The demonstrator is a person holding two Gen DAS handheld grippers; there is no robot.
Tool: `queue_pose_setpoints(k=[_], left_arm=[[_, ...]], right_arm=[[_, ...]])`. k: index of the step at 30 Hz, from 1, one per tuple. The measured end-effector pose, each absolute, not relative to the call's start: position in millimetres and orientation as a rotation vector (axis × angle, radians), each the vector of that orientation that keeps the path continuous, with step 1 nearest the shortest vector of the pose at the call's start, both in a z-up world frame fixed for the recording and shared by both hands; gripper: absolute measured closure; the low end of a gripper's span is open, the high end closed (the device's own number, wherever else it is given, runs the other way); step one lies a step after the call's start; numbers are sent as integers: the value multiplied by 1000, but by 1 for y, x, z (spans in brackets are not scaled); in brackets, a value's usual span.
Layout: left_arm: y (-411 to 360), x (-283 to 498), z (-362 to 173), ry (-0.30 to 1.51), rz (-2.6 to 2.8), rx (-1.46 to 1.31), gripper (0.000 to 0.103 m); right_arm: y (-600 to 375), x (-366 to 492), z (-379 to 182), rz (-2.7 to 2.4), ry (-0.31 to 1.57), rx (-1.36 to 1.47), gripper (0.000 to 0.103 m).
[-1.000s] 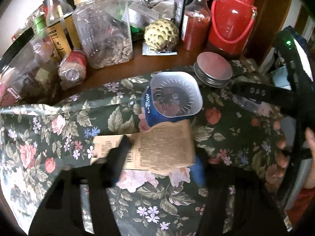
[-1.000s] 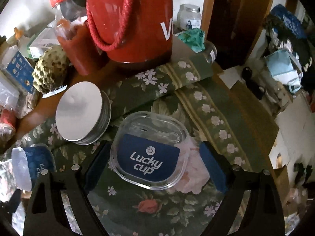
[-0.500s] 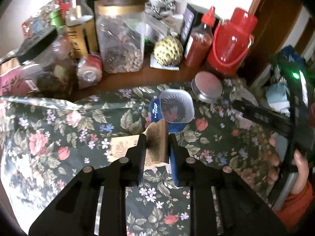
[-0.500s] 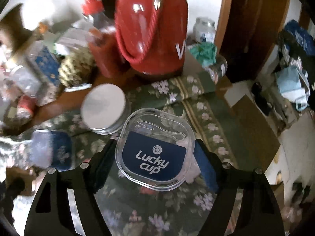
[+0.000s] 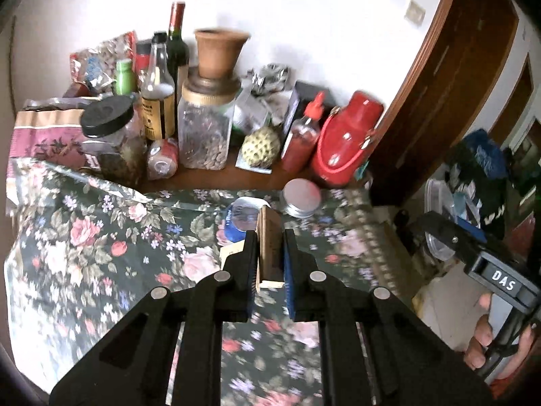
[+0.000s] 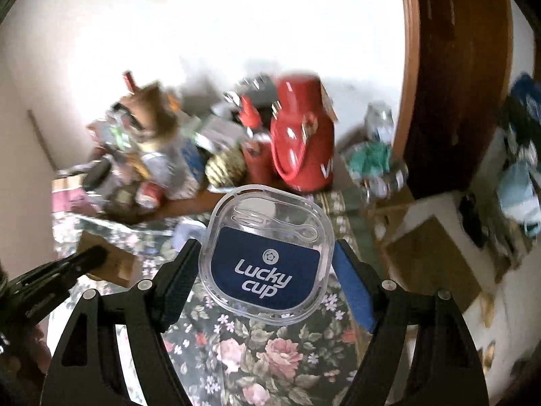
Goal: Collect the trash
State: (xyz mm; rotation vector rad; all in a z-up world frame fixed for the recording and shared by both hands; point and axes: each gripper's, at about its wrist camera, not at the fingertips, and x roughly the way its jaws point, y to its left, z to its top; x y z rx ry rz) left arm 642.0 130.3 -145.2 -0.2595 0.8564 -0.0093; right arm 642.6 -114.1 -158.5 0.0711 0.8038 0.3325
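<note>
Two pieces of trash lifted clear

Left claw (image 5: 267, 260), newly shut, pinches brown paper wrapper (image 5: 268, 237); right claw (image 6: 265, 264) grips clear Lucky Cup lid (image 6: 267, 253), both now above the floral surface (image 5: 101, 253), ready for binning.

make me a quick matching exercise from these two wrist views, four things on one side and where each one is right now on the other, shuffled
Things:
1. brown paper wrapper
2. Lucky cup lid
3. blue cup
4. round metal lid

Places:
a. on its side on the floral cloth
b. clamped in the left gripper
c. flat on the cloth by the red jug
d. between the right gripper's pads

Pairs: 1-b, 2-d, 3-a, 4-c
</note>
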Motion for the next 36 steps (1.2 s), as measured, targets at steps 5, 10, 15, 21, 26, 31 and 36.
queue_pose_setpoints(k=[5, 10, 15, 21, 26, 31, 36], left_arm=[[101, 599, -117, 782, 41, -244, 90], [75, 553, -96, 730, 101, -214, 90], [56, 512, -76, 683, 131, -189, 90], [42, 474, -52, 614, 110, -139, 90], [46, 443, -47, 597, 65, -136, 90], [61, 390, -44, 596, 19, -133, 90], [83, 317, -46, 594, 33, -112, 90]], right_arm=[[-129, 609, -121, 428, 704, 54, 27], [-140, 573, -103, 505, 655, 41, 27], [-143, 544, -90, 548, 638, 33, 27], [-145, 504, -76, 557, 603, 35, 27], [-143, 464, -69, 520, 595, 42, 27], [-137, 410, -68, 473, 598, 58, 28], [-127, 353, -74, 447, 607, 88, 28]])
